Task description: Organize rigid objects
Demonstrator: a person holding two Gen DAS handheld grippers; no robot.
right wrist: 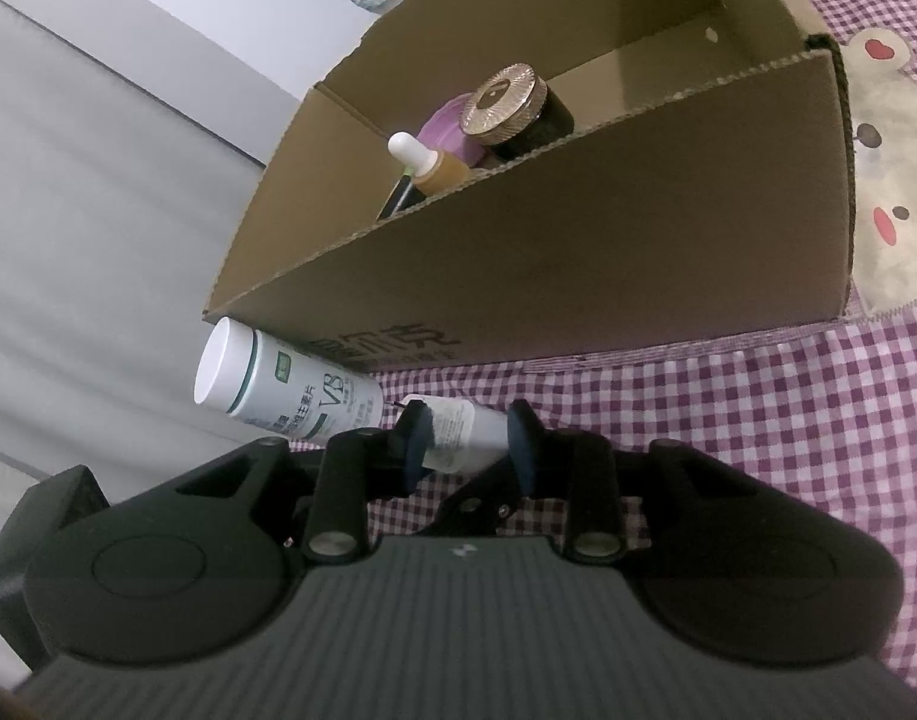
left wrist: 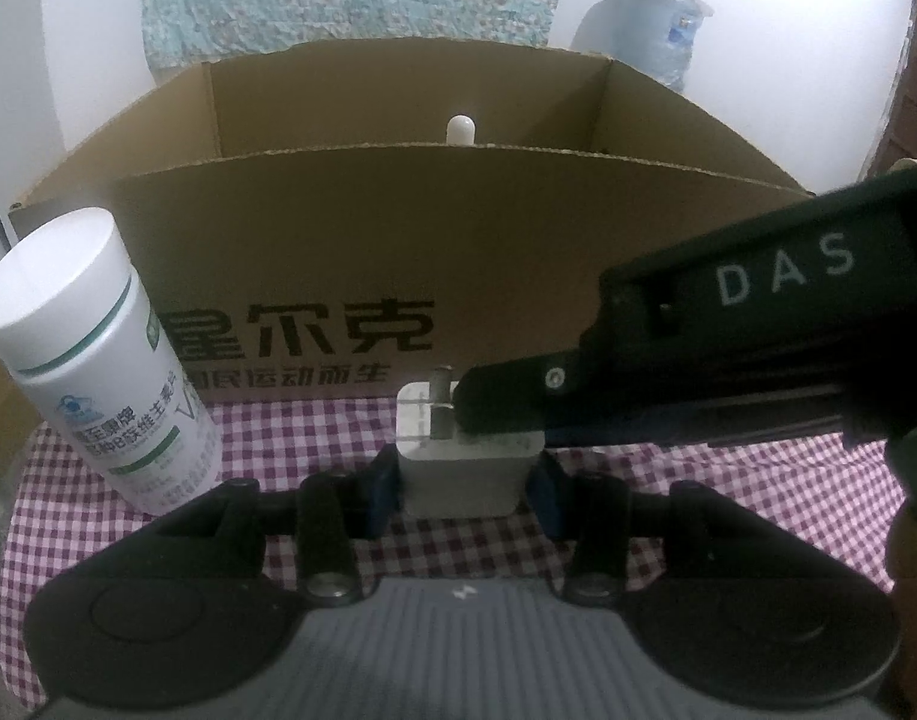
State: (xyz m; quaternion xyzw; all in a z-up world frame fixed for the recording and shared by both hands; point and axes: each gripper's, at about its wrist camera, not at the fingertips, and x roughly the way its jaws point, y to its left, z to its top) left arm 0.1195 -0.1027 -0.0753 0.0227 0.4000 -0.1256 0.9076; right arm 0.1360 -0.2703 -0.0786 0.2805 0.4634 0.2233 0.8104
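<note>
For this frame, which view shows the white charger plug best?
Left wrist view: the white charger plug sits centered between the left hand-held gripper fingers, prongs visible. In the right wrist view the plug is partly hidden behind the right hand-held gripper.

Charger (left wrist: 467, 468): I'm seeing a white plug block standing on the checked cloth (left wrist: 314, 438), prongs pointing up, just in front of the box.
Bottle (left wrist: 107, 372): I'm watching a white vitamin tub with green bands and a white lid, standing upright left of the charger, close to the box's front wall.
Box (left wrist: 362, 252): I'm looking at an open brown carton with black print on its front.
Box contents: I'm making out a white-capped amber dropper (right wrist: 425, 165), a purple jar (right wrist: 449, 129) and a gold-lidded black jar (right wrist: 515, 105), packed together.
</note>
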